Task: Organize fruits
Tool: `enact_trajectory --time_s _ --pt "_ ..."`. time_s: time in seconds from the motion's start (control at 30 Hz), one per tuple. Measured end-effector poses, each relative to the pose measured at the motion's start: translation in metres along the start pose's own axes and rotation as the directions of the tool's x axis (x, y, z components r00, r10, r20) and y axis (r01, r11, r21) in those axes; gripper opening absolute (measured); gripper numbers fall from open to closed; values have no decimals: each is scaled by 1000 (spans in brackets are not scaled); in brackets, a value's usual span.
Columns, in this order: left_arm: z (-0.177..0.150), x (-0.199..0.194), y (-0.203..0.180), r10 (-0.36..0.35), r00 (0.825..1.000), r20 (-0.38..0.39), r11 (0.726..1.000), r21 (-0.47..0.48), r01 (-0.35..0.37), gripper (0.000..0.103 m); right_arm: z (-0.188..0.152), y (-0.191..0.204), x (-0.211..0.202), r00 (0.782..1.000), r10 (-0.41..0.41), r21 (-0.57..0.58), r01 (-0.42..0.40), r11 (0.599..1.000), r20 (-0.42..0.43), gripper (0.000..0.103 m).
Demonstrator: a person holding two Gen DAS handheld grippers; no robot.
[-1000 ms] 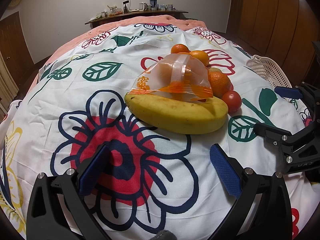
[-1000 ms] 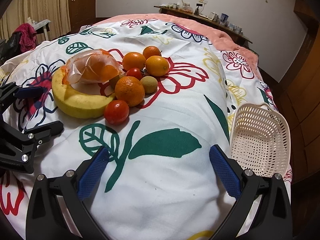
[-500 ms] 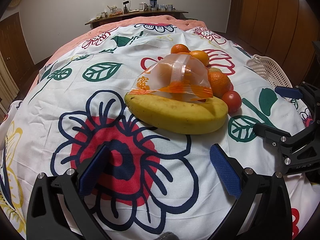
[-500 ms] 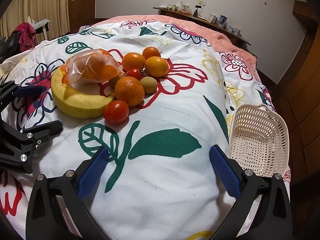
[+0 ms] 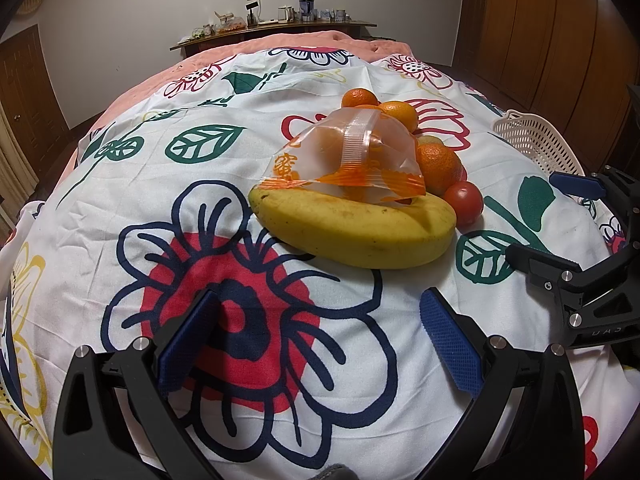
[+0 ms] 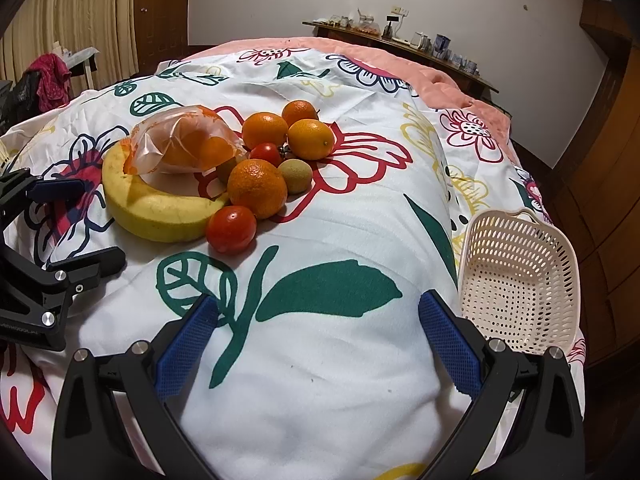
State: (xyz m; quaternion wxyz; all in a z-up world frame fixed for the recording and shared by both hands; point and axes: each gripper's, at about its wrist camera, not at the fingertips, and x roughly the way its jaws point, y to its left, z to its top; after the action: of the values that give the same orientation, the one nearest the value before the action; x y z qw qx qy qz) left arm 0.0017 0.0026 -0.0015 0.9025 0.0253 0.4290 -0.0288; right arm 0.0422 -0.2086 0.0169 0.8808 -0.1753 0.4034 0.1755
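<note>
Change: almost none since a second ago; both grippers hold the same hover, fruit unmoved.
Left gripper [image 5: 318, 332]: jaws spread, empty, low over the quilt [image 5: 120, 184], short of the banana [image 5: 352, 228].
Fruit pile: banana, bagged oranges [image 6: 184, 146], loose oranges [image 6: 258, 188], tomato [image 6: 231, 229], all touching in one cluster.
Right gripper [image 6: 318, 332]: released, empty, between pile and basket [image 6: 520, 276].
Basket: empty at right edge.
Meaning: sorting not started; first pick likely pending.
</note>
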Motion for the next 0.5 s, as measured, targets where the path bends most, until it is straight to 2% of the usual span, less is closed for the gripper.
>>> enact_trajectory --time_s 0.23,0.5 --pt "0 0 0 -1 1000 0 1000 0 1 101 3 -1 2 999 14 -16 -15 1000 -39 98" --pt "0 0 0 -1 1000 0 1000 -1 1 101 3 0 3 999 11 -14 -12 1000 -33 98"
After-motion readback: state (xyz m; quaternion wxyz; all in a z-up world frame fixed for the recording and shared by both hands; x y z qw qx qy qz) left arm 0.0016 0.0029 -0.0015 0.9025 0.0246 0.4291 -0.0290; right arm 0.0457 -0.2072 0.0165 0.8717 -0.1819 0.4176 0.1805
